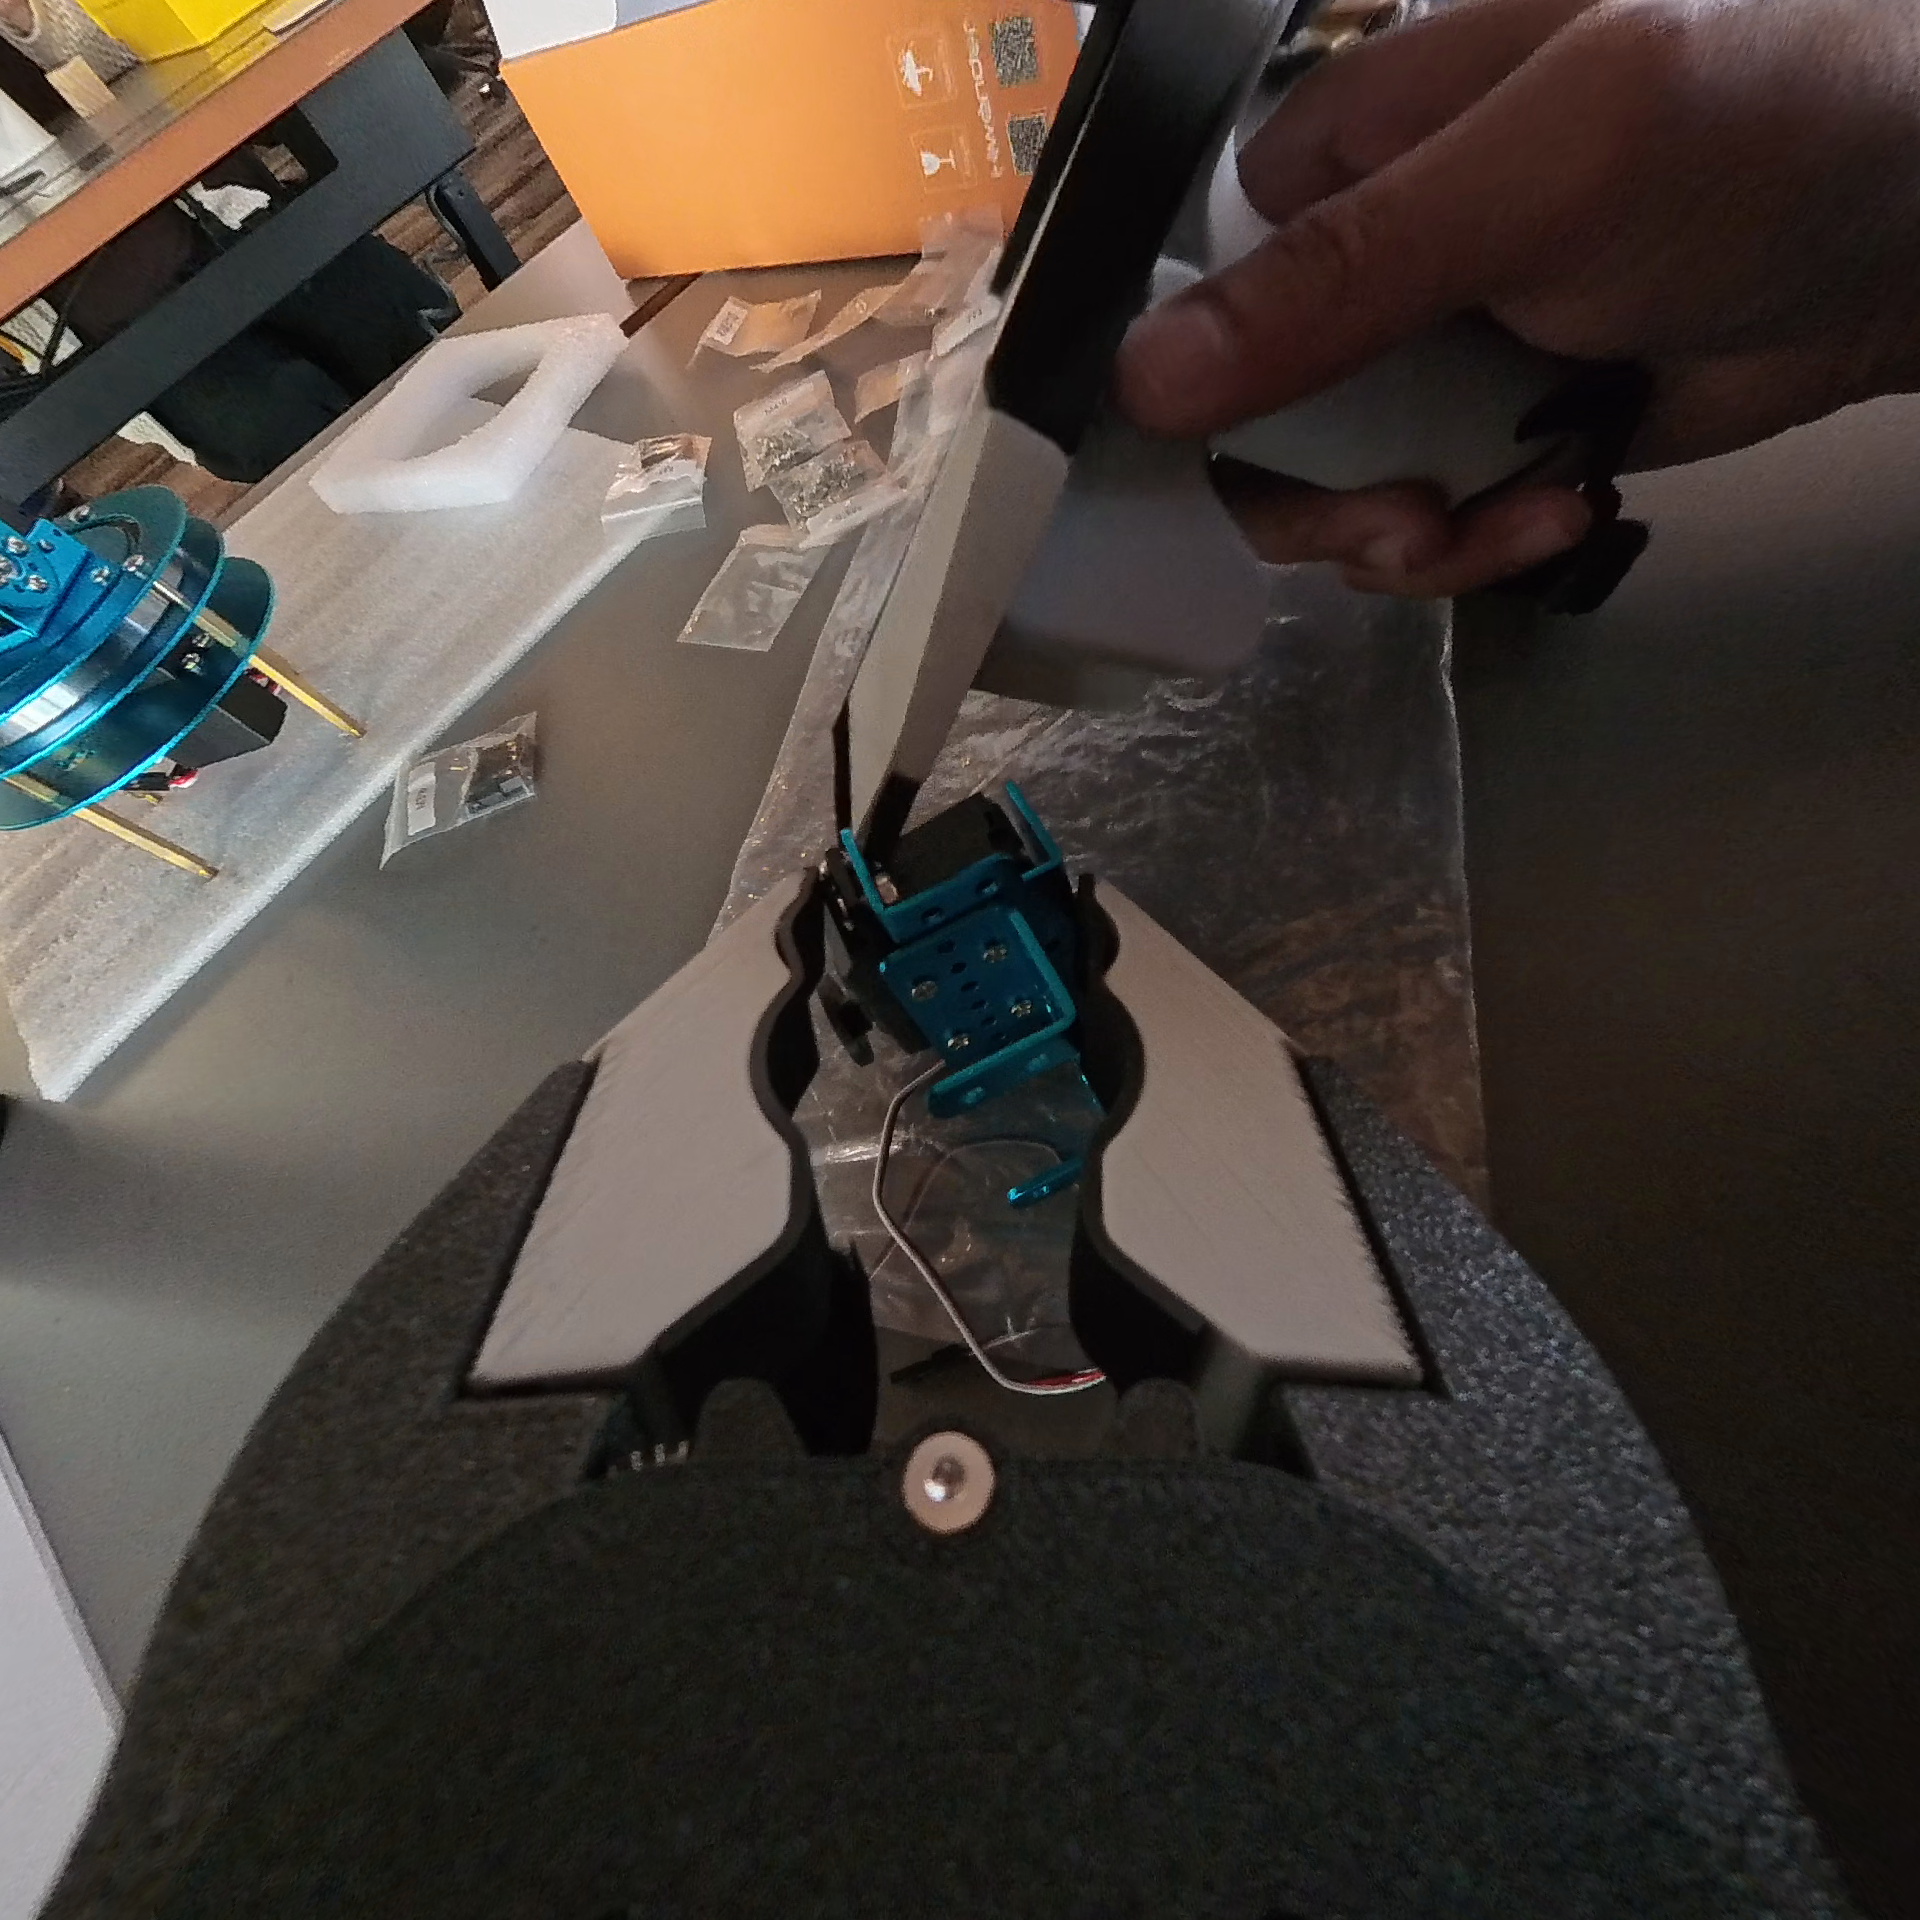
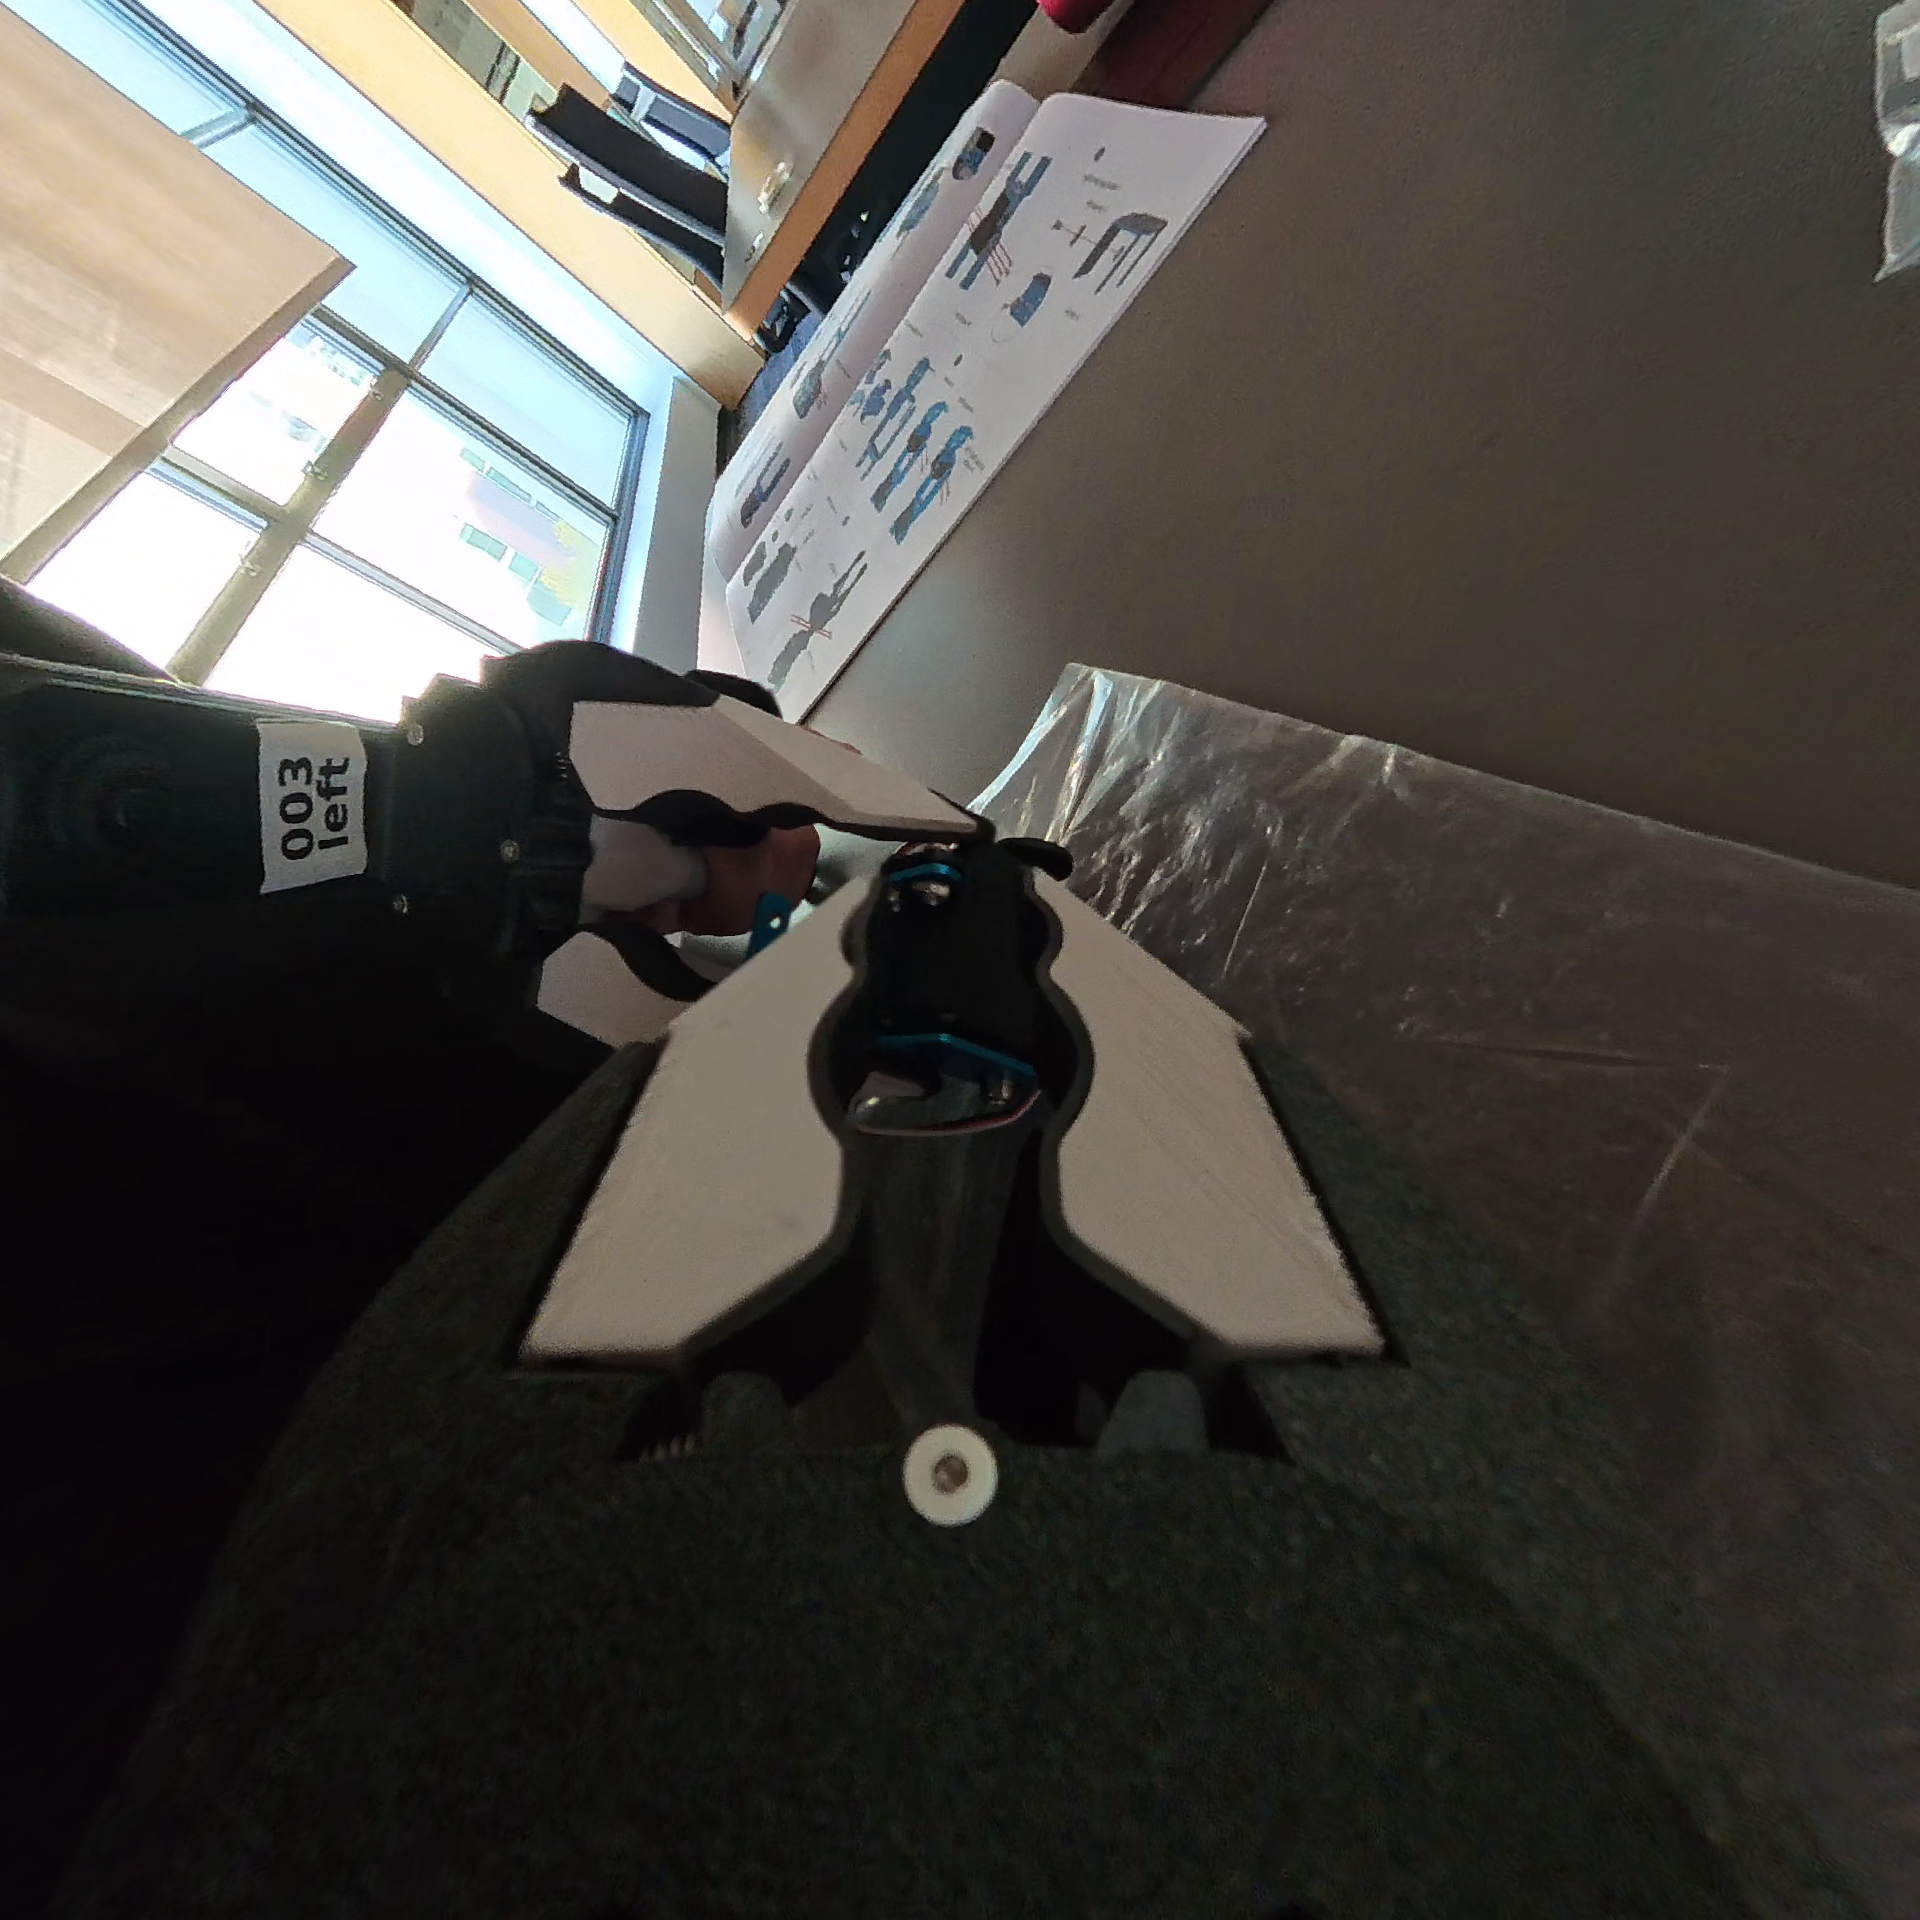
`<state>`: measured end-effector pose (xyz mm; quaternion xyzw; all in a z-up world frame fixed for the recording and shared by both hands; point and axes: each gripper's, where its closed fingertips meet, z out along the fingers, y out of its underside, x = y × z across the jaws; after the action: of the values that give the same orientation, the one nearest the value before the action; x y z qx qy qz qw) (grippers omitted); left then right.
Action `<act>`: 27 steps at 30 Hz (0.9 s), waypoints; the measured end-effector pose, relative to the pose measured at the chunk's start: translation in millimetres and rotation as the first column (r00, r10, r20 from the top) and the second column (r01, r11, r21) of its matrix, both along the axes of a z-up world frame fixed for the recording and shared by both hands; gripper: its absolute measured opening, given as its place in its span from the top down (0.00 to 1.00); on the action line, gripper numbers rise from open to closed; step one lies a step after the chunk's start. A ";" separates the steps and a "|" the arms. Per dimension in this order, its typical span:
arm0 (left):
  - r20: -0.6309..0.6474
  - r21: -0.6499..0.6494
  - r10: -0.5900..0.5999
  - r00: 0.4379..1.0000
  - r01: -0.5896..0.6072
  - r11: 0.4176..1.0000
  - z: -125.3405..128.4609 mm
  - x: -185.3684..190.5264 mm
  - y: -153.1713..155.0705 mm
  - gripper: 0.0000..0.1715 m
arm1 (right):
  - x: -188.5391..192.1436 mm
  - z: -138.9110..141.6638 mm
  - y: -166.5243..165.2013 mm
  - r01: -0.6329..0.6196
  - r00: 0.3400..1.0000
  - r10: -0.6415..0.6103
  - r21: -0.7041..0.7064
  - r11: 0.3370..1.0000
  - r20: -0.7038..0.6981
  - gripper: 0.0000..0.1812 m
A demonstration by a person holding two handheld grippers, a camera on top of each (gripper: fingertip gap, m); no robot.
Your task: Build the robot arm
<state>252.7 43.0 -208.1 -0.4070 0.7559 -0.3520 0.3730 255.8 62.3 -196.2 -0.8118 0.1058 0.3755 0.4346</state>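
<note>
My left gripper (image 1: 951, 914) is shut on a small assembly of blue metal brackets (image 1: 971, 987) and a black servo, held just above a clear plastic sheet (image 1: 1299, 831). A thin grey wire (image 1: 914, 1226) hangs from it. My right gripper (image 2: 951, 883), held by a hand (image 1: 1558, 229), comes in from above and is shut on the black servo end of the same assembly (image 2: 951, 966). In the right wrist view the left gripper (image 2: 769, 790) shows at left, its fingers meeting mine at the part.
A blue round base on brass legs (image 1: 114, 644) stands at left. A white foam frame (image 1: 478, 416), several small bags of screws (image 1: 800, 436) and an orange box (image 1: 790, 125) lie behind. An open instruction booklet (image 2: 935, 395) lies on the grey table (image 2: 1507, 416). Less than 4 cm separates the two grippers' tips.
</note>
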 end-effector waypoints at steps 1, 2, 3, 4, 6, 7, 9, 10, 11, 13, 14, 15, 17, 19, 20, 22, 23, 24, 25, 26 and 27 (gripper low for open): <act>0.000 0.000 0.000 1.000 0.000 1.000 0.0 0.1 0.0 0.72 | -1.6 1.4 0.2 -0.006 1.000 0.006 0.006 1.000 0.000 0.86; -0.001 -0.001 0.000 1.000 0.000 1.000 -0.1 0.1 0.0 0.72 | -4.0 0.7 0.3 -0.016 1.000 0.016 0.001 1.000 0.003 0.85; -0.001 -0.002 0.001 1.000 -0.001 1.000 0.0 0.1 0.2 0.72 | -5.4 -2.8 0.8 -0.020 1.000 0.020 -0.016 1.000 0.017 0.85; -0.001 -0.002 0.001 1.000 -0.001 1.000 0.0 0.0 0.2 0.72 | -4.5 -4.0 1.6 -0.013 1.000 0.014 -0.018 1.000 0.027 0.84; 0.000 0.002 0.000 1.000 0.000 1.000 -0.1 -0.2 -0.1 0.72 | 1.5 -4.6 1.4 0.008 0.999 -0.007 -0.024 1.000 0.040 0.83; 0.001 0.003 0.000 1.000 0.000 1.000 0.0 -0.2 -0.3 0.72 | 6.4 -2.7 1.3 0.030 0.999 -0.030 -0.013 0.999 0.044 0.86; 0.001 0.003 -0.002 1.000 0.002 1.000 -0.1 -0.4 -0.4 0.72 | 12.6 1.3 -0.6 0.054 0.997 -0.054 0.004 0.999 0.061 0.89; 0.001 0.003 -0.002 1.000 0.002 1.000 0.0 -0.4 -0.4 0.72 | 9.5 5.7 -1.8 0.039 0.998 -0.039 0.018 0.999 0.039 0.87; 0.000 0.002 -0.002 1.000 0.002 1.000 -0.1 -0.4 -0.4 0.72 | 6.4 8.2 -1.9 0.028 0.999 -0.028 0.027 0.999 0.016 0.85; 0.000 0.002 -0.003 1.000 0.003 1.000 -0.1 -0.4 -0.5 0.72 | 0.0 2.2 -1.2 0.000 1.000 0.000 -0.002 1.000 0.031 0.82; 0.001 0.004 -0.004 1.000 0.004 1.000 -0.1 -0.5 -0.6 0.72 | -1.6 -2.2 -0.4 -0.005 0.998 0.006 -0.018 1.000 0.066 0.82; 0.002 0.006 -0.003 1.000 0.003 1.000 0.0 -0.7 -0.5 0.72 | -2.4 -5.4 0.6 -0.006 0.995 0.009 -0.029 1.000 0.098 0.81; 0.001 0.002 0.000 1.000 0.000 1.000 -0.1 -0.8 -0.1 0.72 | 1.8 -6.8 2.0 0.013 0.993 -0.009 -0.037 0.999 0.122 0.78; 0.000 0.002 -0.001 1.000 0.001 1.000 -0.1 -0.8 -0.2 0.72 | 9.1 -5.4 2.0 0.046 0.992 -0.043 -0.029 0.999 0.117 0.80; 0.000 0.003 0.000 1.000 0.000 1.000 -0.2 -0.9 -0.3 0.72 | 12.9 -4.2 1.1 0.061 0.991 -0.058 -0.025 0.998 0.117 0.81; 0.000 0.002 0.000 1.000 0.000 1.000 -0.1 -0.8 -0.3 0.72 | 11.1 3.2 -0.7 0.048 0.993 -0.049 0.010 0.999 0.108 0.80; -0.001 0.001 0.000 1.000 0.000 1.000 -0.2 -0.7 -0.3 0.72 | 6.7 4.8 -0.5 0.030 0.994 -0.032 0.017 0.999 0.101 0.79; -0.002 -0.001 0.000 1.000 0.000 1.000 -0.2 -0.6 -0.3 0.72 | 2.7 1.1 0.1 0.015 0.993 -0.015 0.001 1.000 0.115 0.78; -0.002 -0.001 0.001 1.000 -0.001 1.000 -0.1 -0.7 -0.1 0.72 | 0.1 -4.6 0.9 0.006 0.990 -0.003 -0.022 1.000 0.144 0.77; -0.001 0.000 0.001 1.000 -0.001 1.000 -0.1 -0.8 -0.2 0.72 | 0.1 -4.9 2.3 0.010 0.988 -0.007 -0.020 1.000 0.157 0.77; 0.000 0.001 0.001 1.000 -0.001 1.000 -0.1 -0.9 -0.3 0.72 | 4.7 -5.5 2.9 0.028 0.984 -0.023 -0.026 0.999 0.178 0.77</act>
<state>251.7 42.7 -208.3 -0.4071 0.7560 -0.3514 0.3732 260.4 65.2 -201.7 -0.8467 0.0823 0.2944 0.4355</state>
